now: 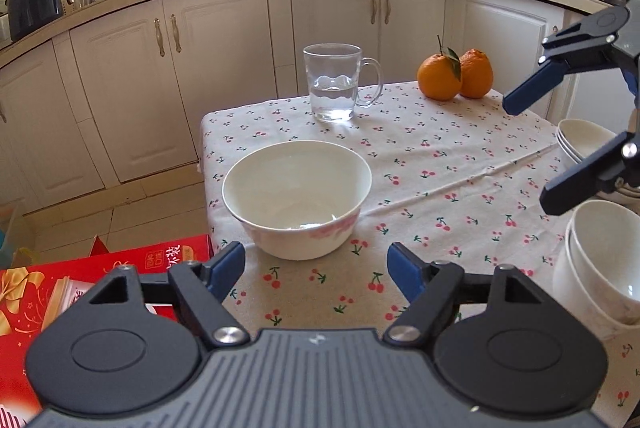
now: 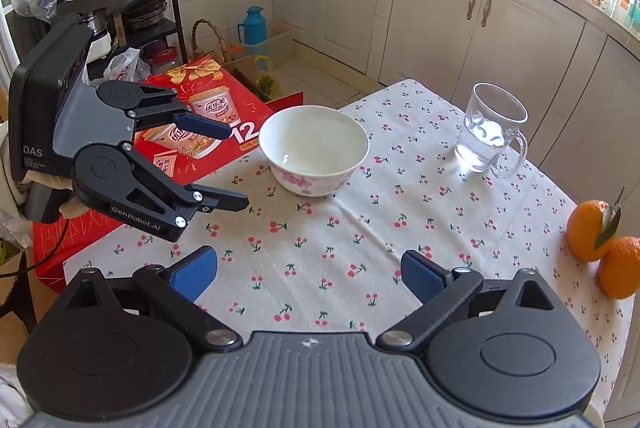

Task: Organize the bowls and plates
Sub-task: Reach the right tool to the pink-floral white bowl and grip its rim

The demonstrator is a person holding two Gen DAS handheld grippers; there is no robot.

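A white bowl with pink flowers (image 1: 297,196) stands on the cherry-print tablecloth (image 1: 440,179) near its left edge; it also shows in the right wrist view (image 2: 314,155). My left gripper (image 1: 316,268) is open and empty, just short of the bowl; in the right wrist view it (image 2: 236,165) hangs left of the bowl. My right gripper (image 2: 308,274) is open and empty above bare cloth; in the left wrist view it (image 1: 524,151) is at the right edge. Stacked white bowls (image 1: 600,268) and a second stack (image 1: 580,139) stand at the right.
A glass mug with water (image 1: 334,83) stands behind the bowl, also in the right wrist view (image 2: 490,129). Two oranges (image 1: 456,73) sit at the far corner. A red gift box (image 2: 200,131) lies beside the table's left edge. Kitchen cabinets stand beyond.
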